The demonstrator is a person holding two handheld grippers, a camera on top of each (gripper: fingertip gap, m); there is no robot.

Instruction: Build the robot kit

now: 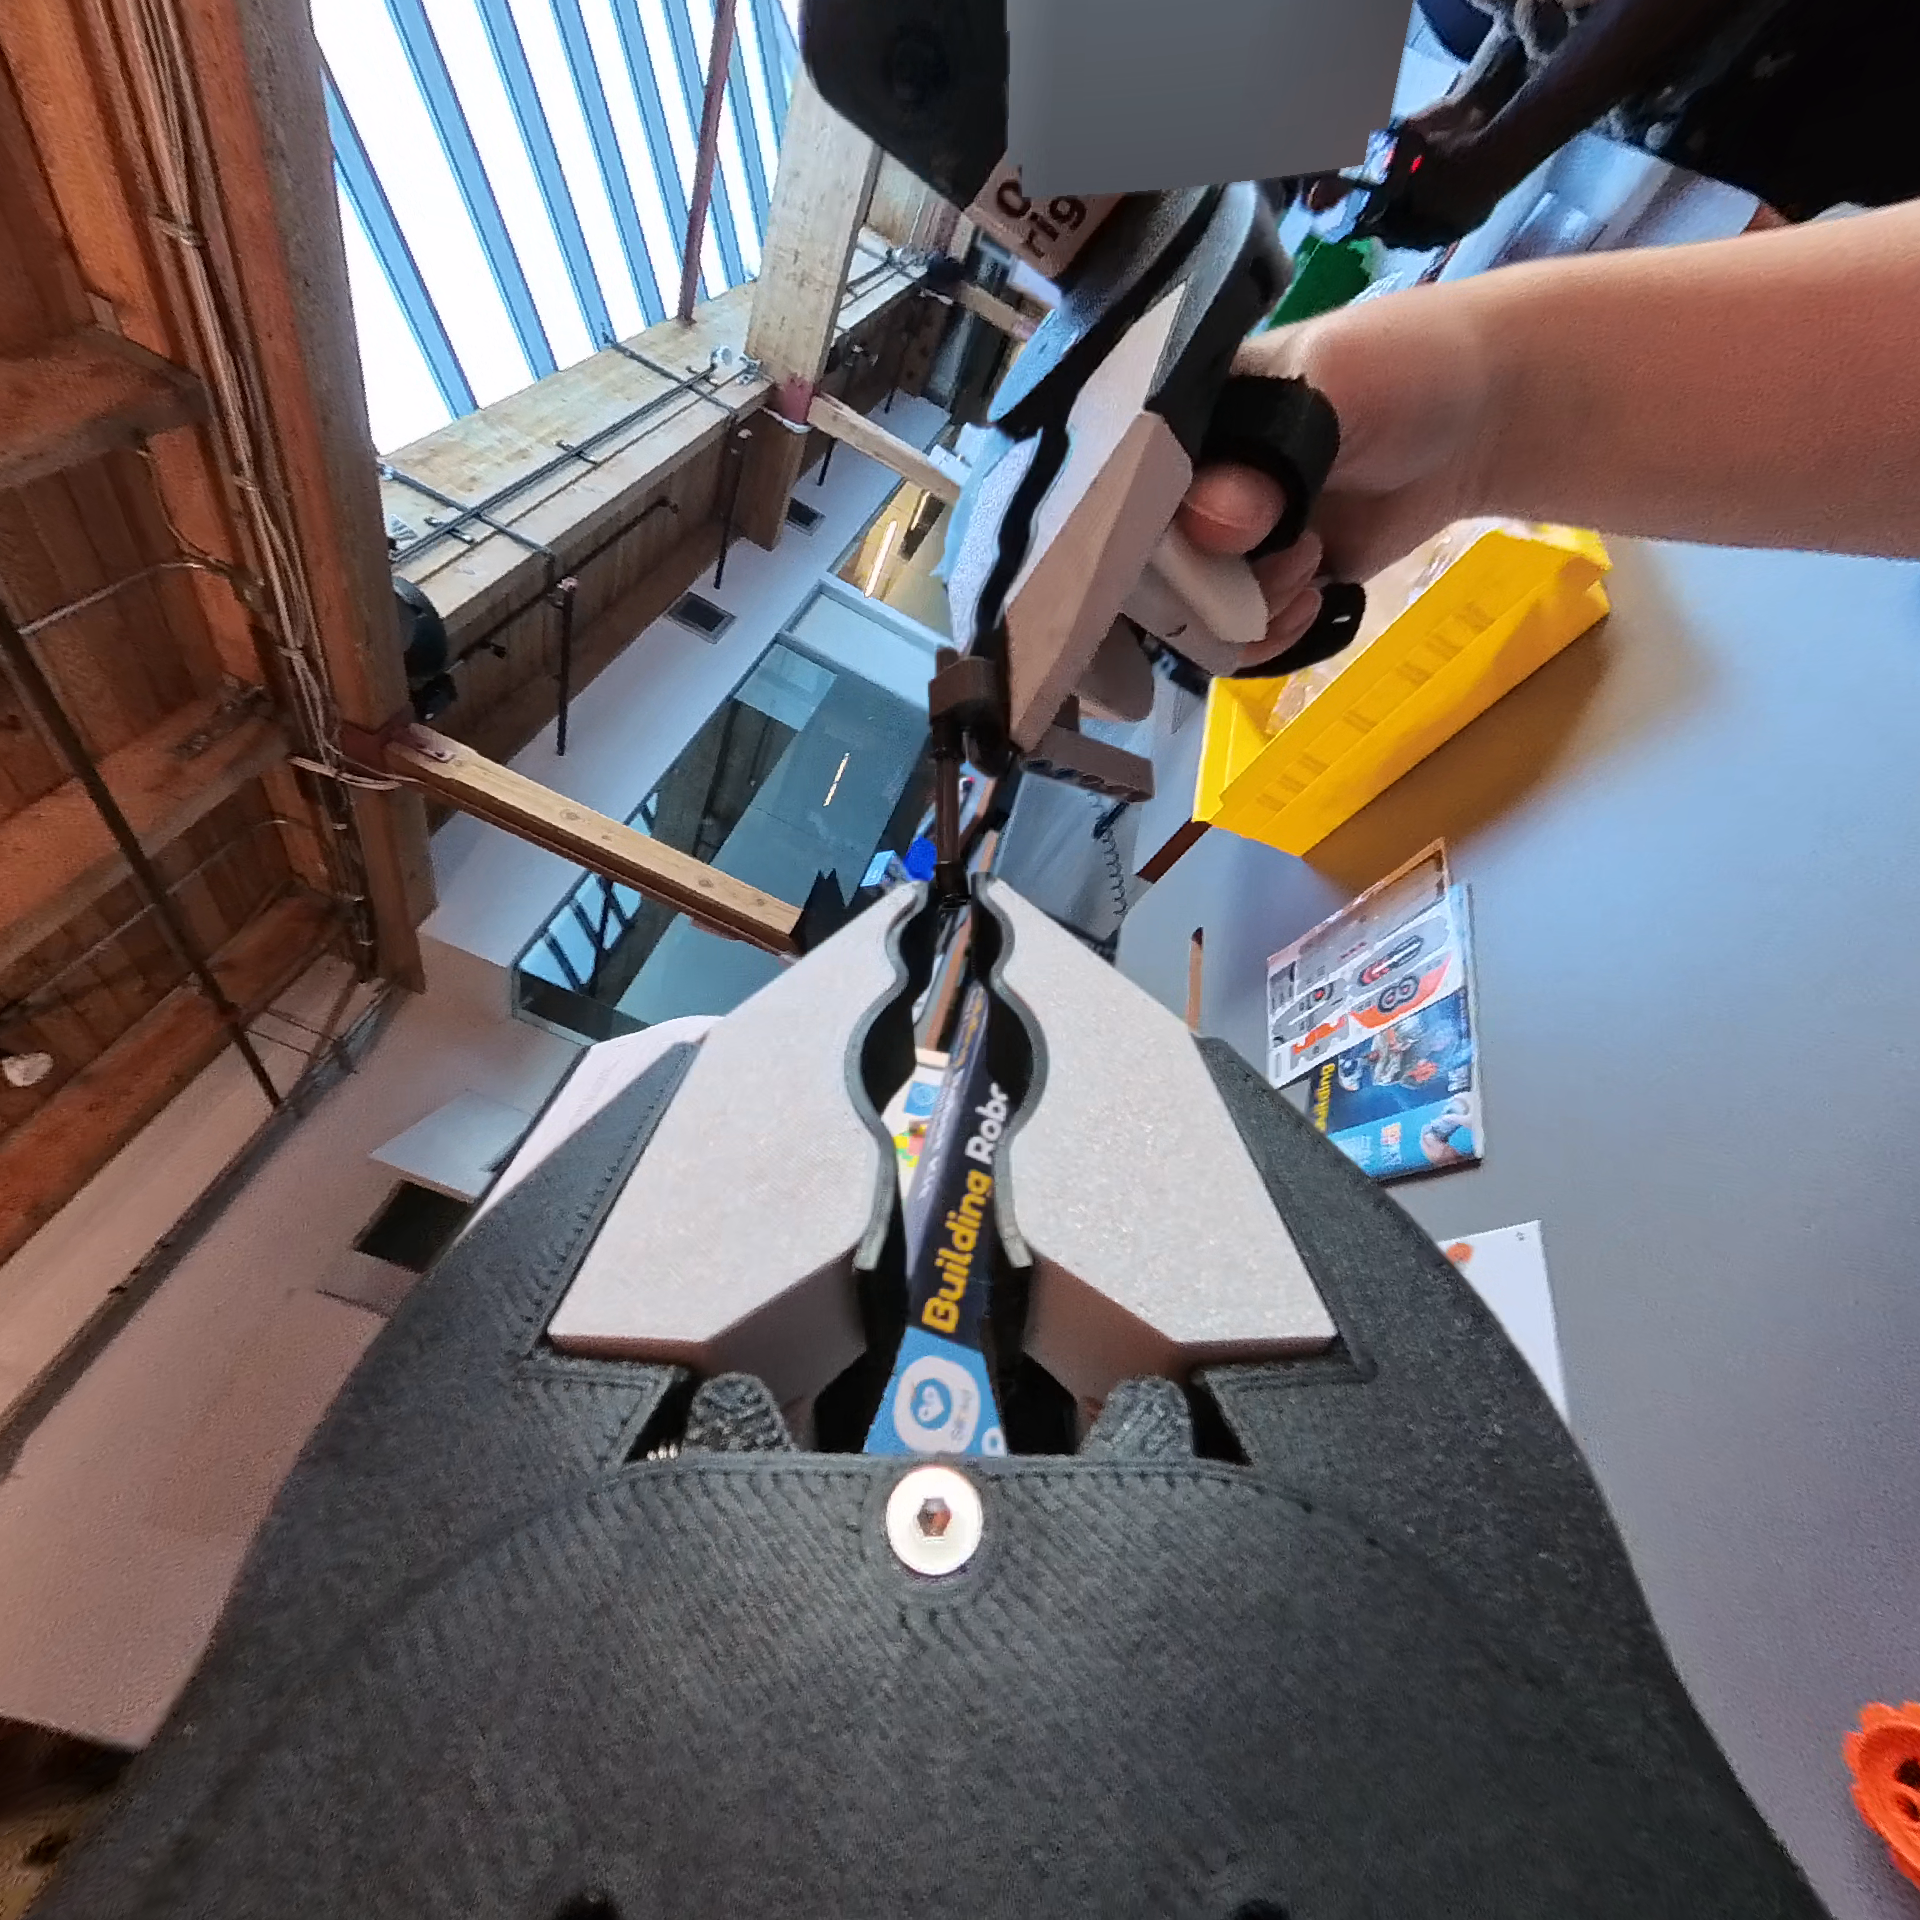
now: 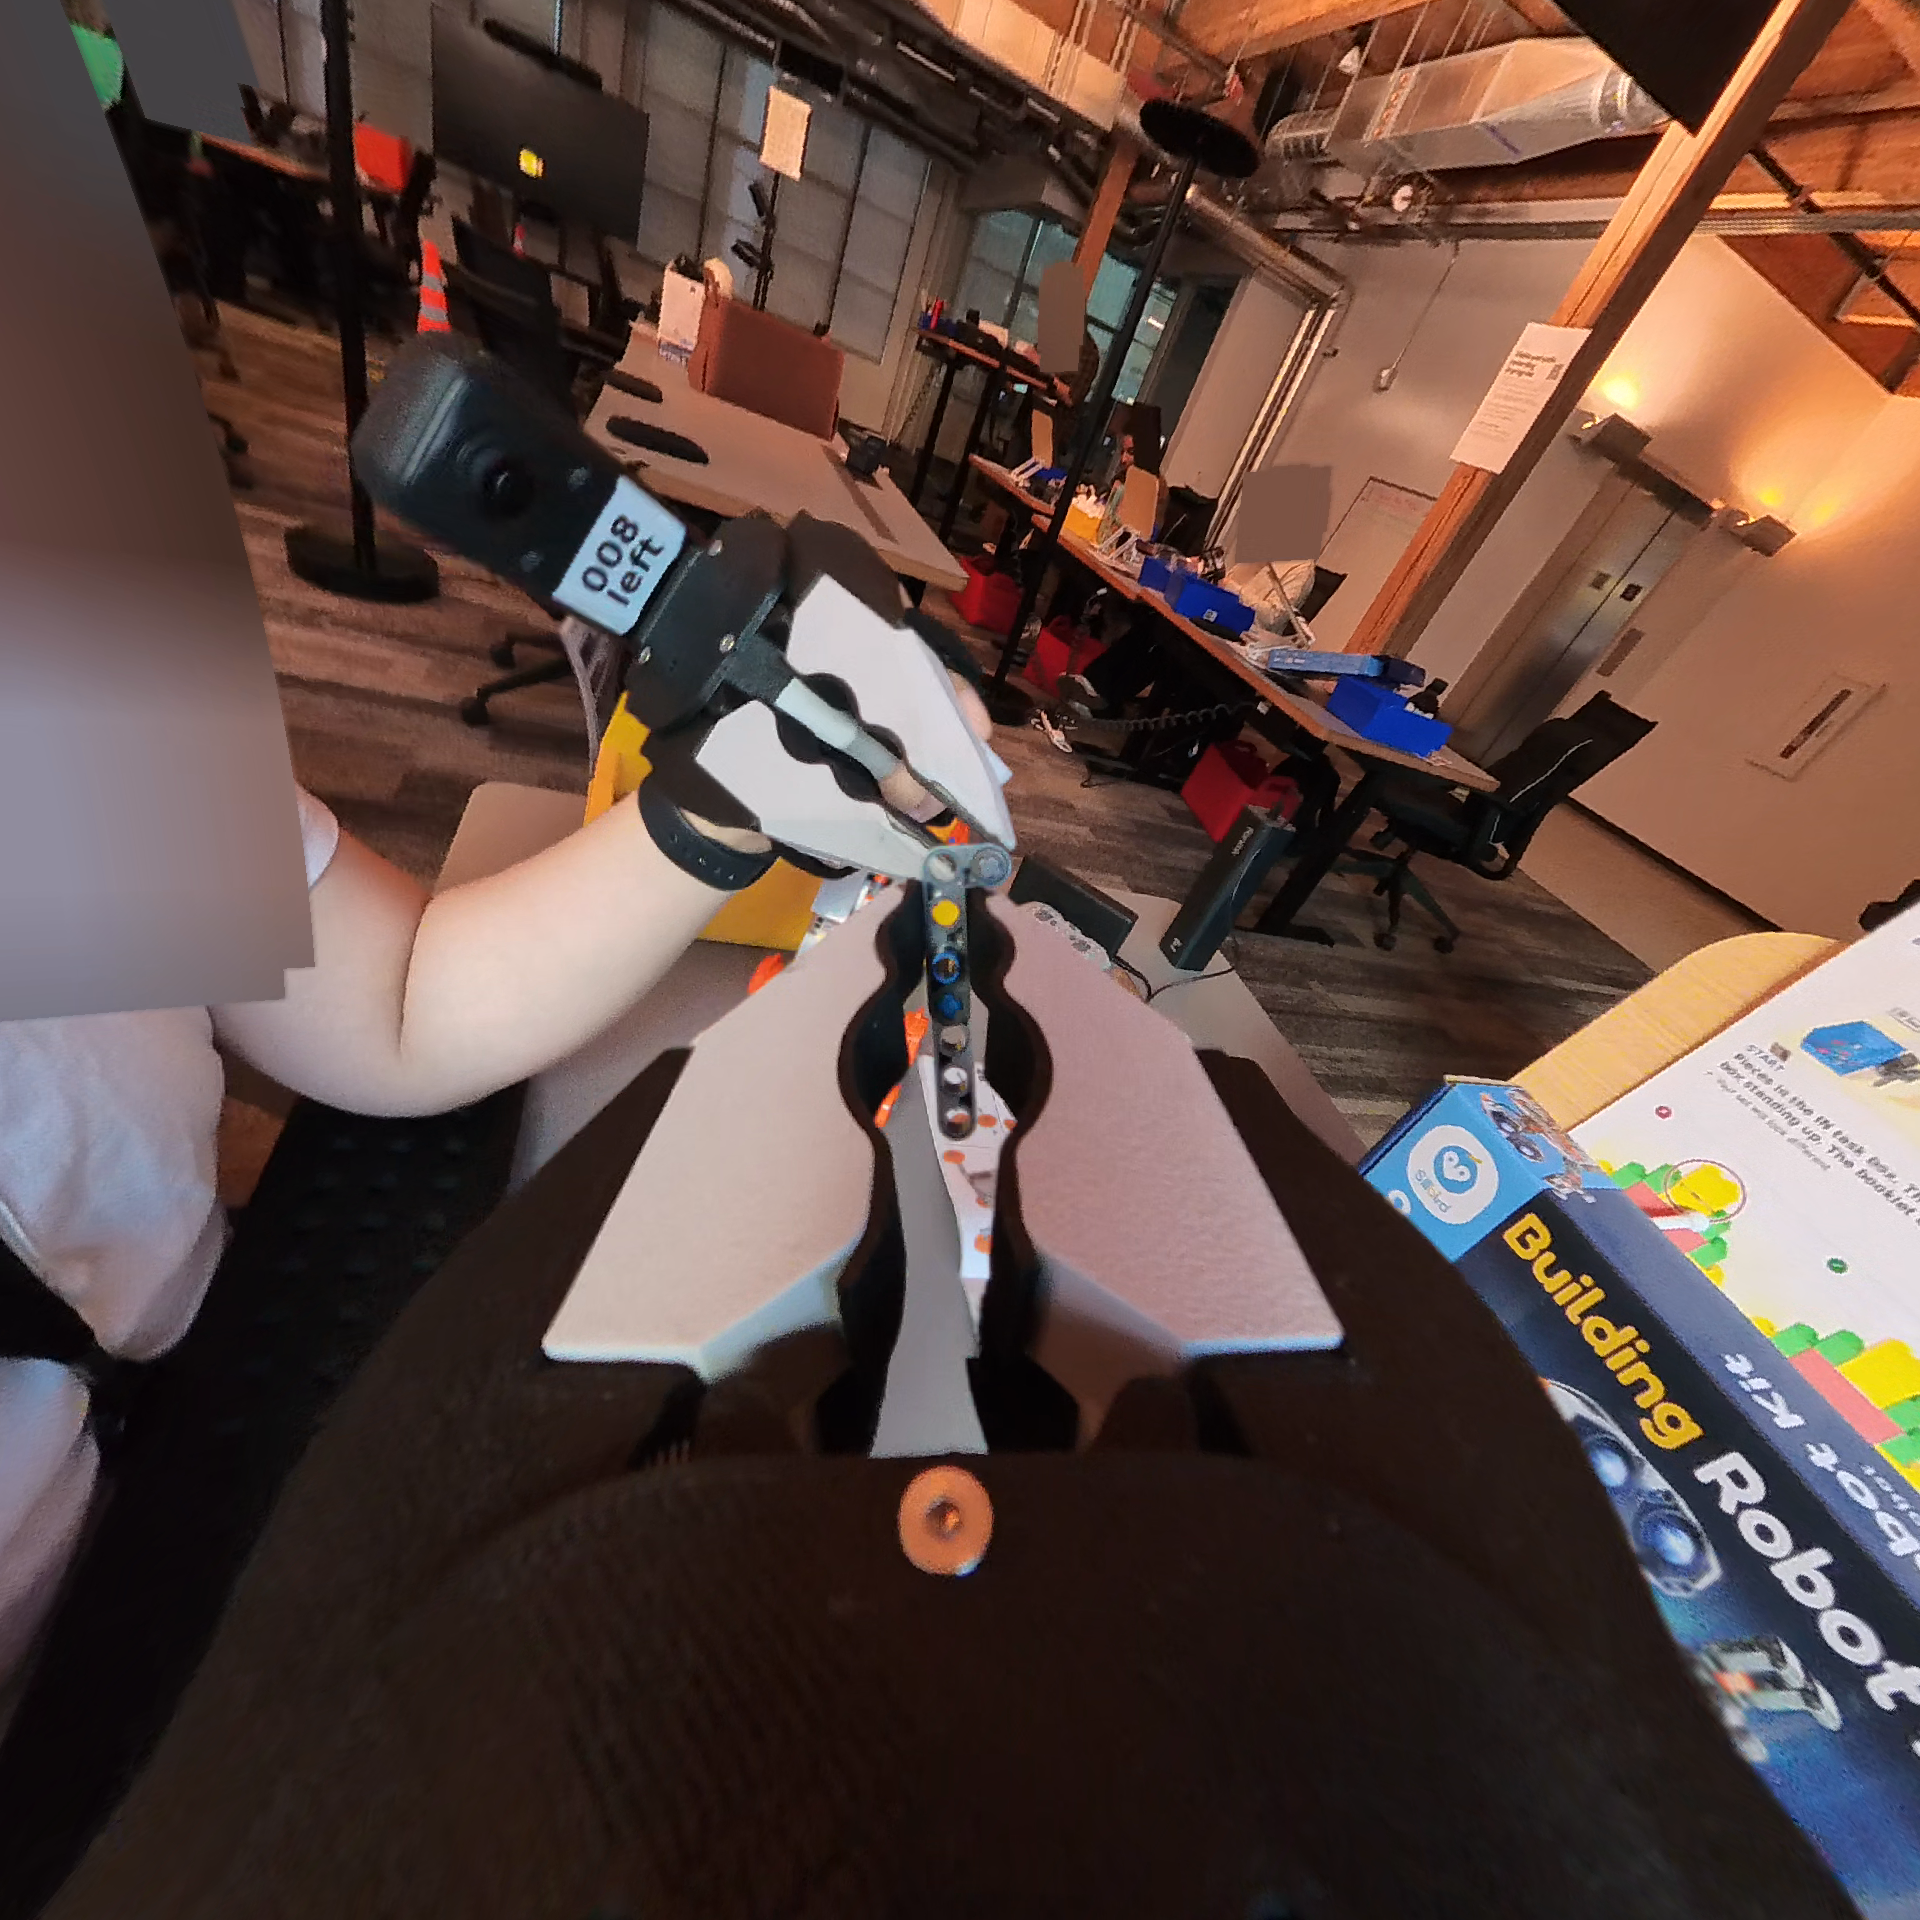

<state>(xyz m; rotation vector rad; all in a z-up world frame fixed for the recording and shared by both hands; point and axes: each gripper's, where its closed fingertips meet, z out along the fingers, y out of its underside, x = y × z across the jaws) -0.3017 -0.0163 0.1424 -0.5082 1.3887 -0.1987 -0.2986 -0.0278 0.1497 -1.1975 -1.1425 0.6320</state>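
A thin grey beam with holes [image 2: 951, 997] carries small yellow and blue pins and is held in the air between both grippers. My right gripper [image 2: 951, 920] is shut on its lower part. My left gripper [image 2: 982, 836] comes in from the upper left and is shut on the beam's top end. In the left wrist view the beam [image 1: 948, 800] shows edge-on as a dark strip. It runs from my left gripper [image 1: 951, 894] up to my right gripper [image 1: 971, 665], which a hand holds. A dark blue box with robot pictures [image 2: 1662, 1455] lies just right of the right gripper.
The grey table [image 1: 1714, 1039] carries a yellow tray [image 1: 1403, 686], a picture booklet [image 1: 1371, 1039], a white sheet [image 1: 1507, 1309] and an orange toothed wheel [image 1: 1886, 1787]. A printed instruction sheet [image 2: 1766, 1122] lies beside the box. A person's arm [image 2: 468, 956] is at the left. Desks and chairs stand behind. Less than 4 cm separates the two grippers' tips.
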